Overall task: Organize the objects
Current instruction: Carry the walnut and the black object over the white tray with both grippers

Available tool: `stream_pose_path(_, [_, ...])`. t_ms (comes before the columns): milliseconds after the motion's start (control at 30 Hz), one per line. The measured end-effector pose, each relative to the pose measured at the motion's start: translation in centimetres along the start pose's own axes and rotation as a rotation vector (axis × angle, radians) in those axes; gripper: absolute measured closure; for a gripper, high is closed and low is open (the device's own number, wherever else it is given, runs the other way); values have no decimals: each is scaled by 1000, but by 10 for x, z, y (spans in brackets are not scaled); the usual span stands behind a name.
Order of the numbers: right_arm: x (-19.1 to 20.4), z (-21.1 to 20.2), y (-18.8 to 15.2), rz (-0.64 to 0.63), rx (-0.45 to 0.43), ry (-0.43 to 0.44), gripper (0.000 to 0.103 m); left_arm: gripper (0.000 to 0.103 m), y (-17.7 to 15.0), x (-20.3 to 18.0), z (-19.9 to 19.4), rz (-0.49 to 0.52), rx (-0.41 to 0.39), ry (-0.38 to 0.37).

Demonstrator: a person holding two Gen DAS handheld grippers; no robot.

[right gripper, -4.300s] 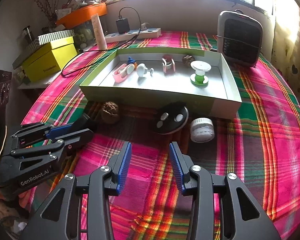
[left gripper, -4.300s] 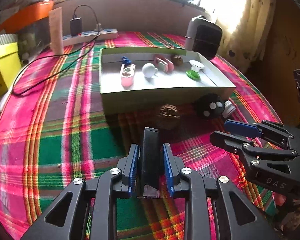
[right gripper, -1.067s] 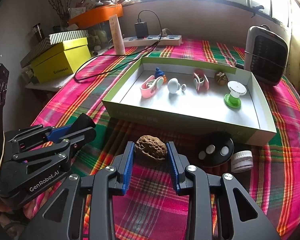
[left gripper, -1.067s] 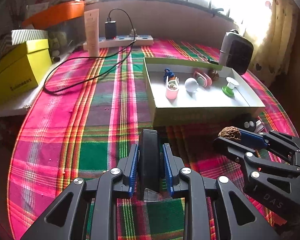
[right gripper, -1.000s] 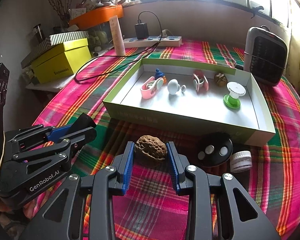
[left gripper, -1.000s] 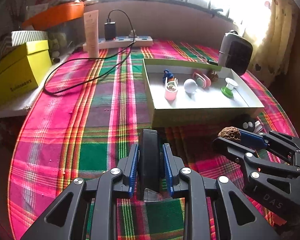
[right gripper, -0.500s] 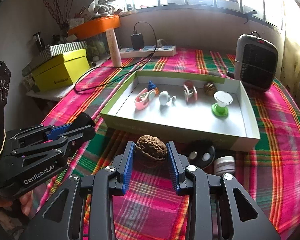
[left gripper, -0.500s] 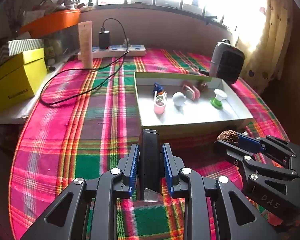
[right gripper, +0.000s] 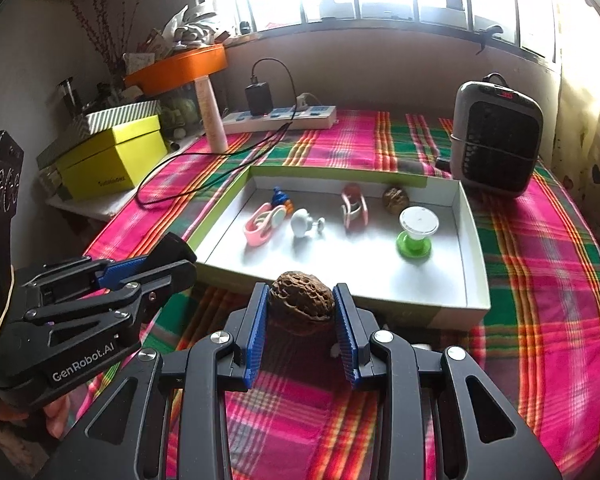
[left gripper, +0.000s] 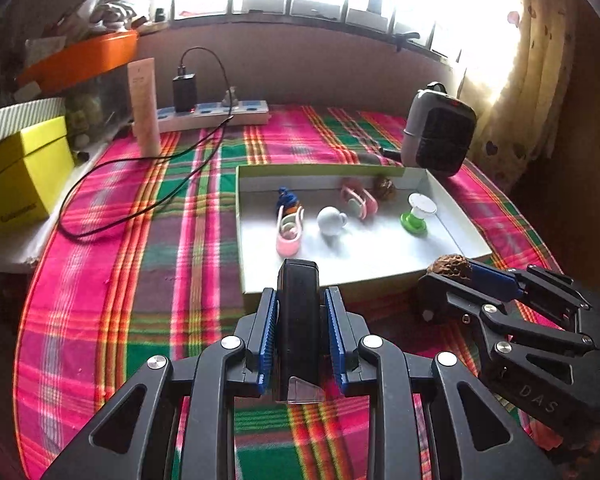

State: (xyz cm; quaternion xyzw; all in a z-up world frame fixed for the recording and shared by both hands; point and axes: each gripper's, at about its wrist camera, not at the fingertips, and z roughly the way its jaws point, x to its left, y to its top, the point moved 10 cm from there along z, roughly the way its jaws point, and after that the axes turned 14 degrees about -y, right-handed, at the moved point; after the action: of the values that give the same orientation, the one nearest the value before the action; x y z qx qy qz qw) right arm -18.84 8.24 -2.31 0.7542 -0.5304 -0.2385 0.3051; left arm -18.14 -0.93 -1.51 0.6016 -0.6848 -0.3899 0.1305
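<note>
My left gripper is shut on a flat black box-like object held upright above the plaid cloth, just short of the tray's near wall. My right gripper is shut on a brown wrinkled walnut, lifted in front of the tray. The shallow white tray with a green outer wall holds a pink clip, a white knob, a red-and-white clip, a second walnut and a green-and-white spool. Each gripper shows in the other's view: right gripper, left gripper.
A grey heater stands behind the tray at right. A white power strip with a black charger and a trailing cable lies at the back. A pink tube and yellow box are at left.
Both grippers have risen and drawn back with their loads, so the tray looks smaller and farther. The black disc and white jar near the tray's front have slipped behind the right gripper.
</note>
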Motion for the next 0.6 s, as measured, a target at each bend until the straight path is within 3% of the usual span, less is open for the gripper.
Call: stream_pose_path(600, [-11, 46, 27, -14, 59, -15, 69, 81, 22, 7, 38, -15, 31, -2])
